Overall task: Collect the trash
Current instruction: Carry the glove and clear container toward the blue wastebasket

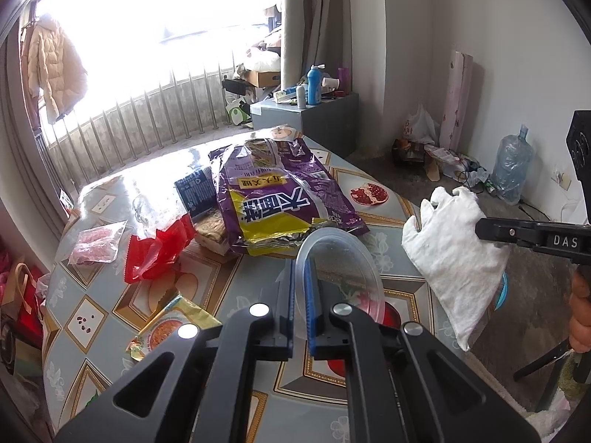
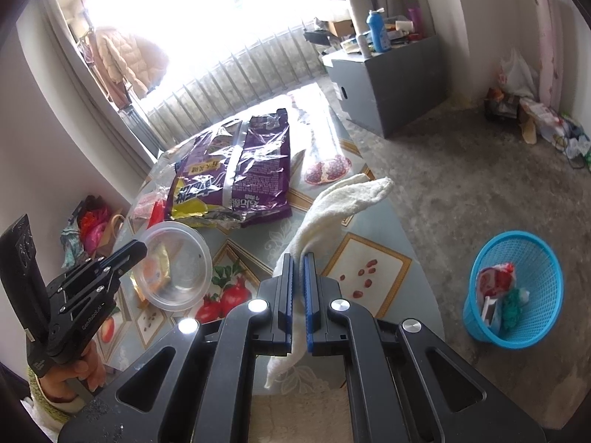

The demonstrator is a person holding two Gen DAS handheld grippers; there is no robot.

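While the left gripper [image 1: 302, 288] pinches the rim of a clear plastic bowl [image 1: 341, 277] between its blue pads, the bowl stands tilted on edge above the table [image 1: 399, 280], its open mouth facing right in the left wrist view. Seen from the right wrist, that bowl [image 2: 173, 265] hangs beside the gripper's black tips with its mouth turned up toward the camera, and a hand [image 2: 79, 373] in a knitted cuff wraps the handle below. Both grippers slope downward toward the tabletop.

Clamped just as tightly, the right gripper [image 2: 299, 284] grips a white cloth [image 2: 332, 206]; the cloth's long axis runs away from the jaws, up and to the right, over the table's near edge, with a short tail drooping below the pads. Farther out on the table lies a purple snack bag [image 2: 255, 170], lengthwise away from the cameras, with a red wrapper [image 1: 159, 254] beside it. On the floor to the right stands a blue basket [image 2: 517, 288] holding scraps.
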